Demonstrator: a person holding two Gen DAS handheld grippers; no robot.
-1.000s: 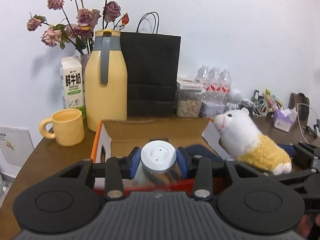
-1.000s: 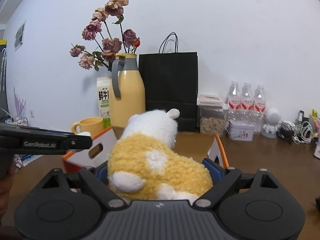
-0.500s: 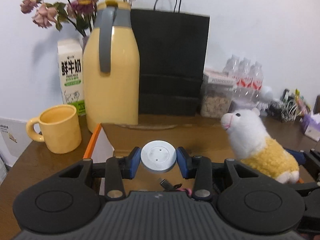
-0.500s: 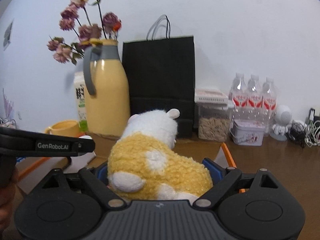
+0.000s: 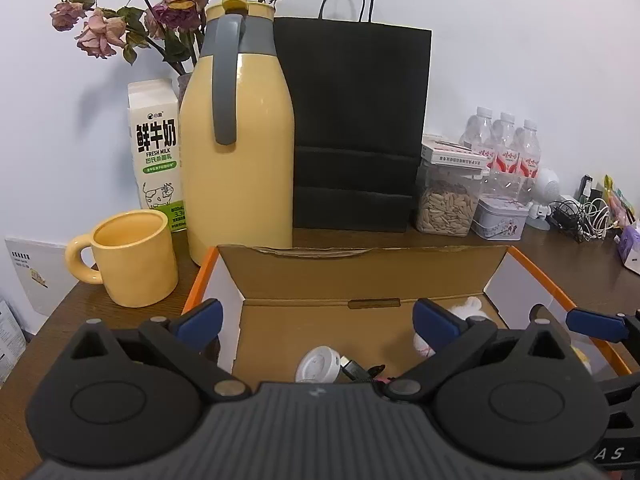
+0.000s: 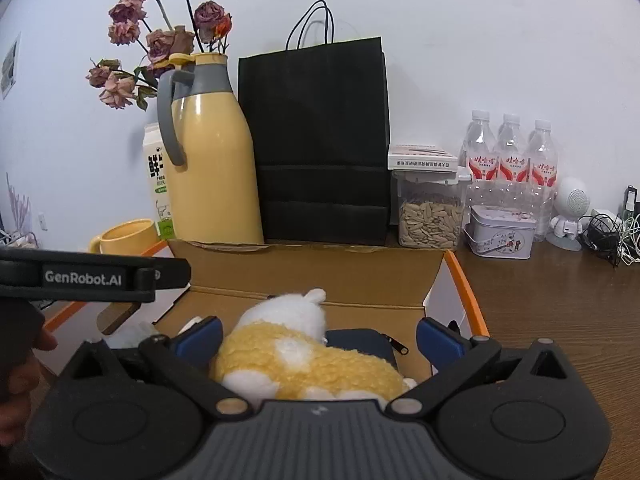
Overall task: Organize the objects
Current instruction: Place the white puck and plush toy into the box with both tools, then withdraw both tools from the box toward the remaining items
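Grippers both stand over the open cardboard box with orange edges (image 5: 360, 280) on the brown wooden table (image 6: 560, 300). The left gripper (image 5: 318, 320) has just been opening; its blue pads are spread wide and grip nothing. Below and between them, the round white-lidded container (image 5: 318, 364) sits on the box floor, clear of both pads, beside a small dark item too hidden to identify. The right gripper (image 6: 318, 334) has likewise just been opening. The yellow-and-white plush lamb (image 6: 304, 356) lies in the box between its pads, resting partly on a dark blue zipped pouch (image 6: 360, 344); the right pad is clear of it, while contact at the left pad cannot be judged. Behind the box stand a yellow mug (image 5: 132, 256), a tall yellow thermos jug with grey handle (image 5: 236, 140), a milk carton (image 5: 154, 148) and a black paper bag (image 5: 356, 128).
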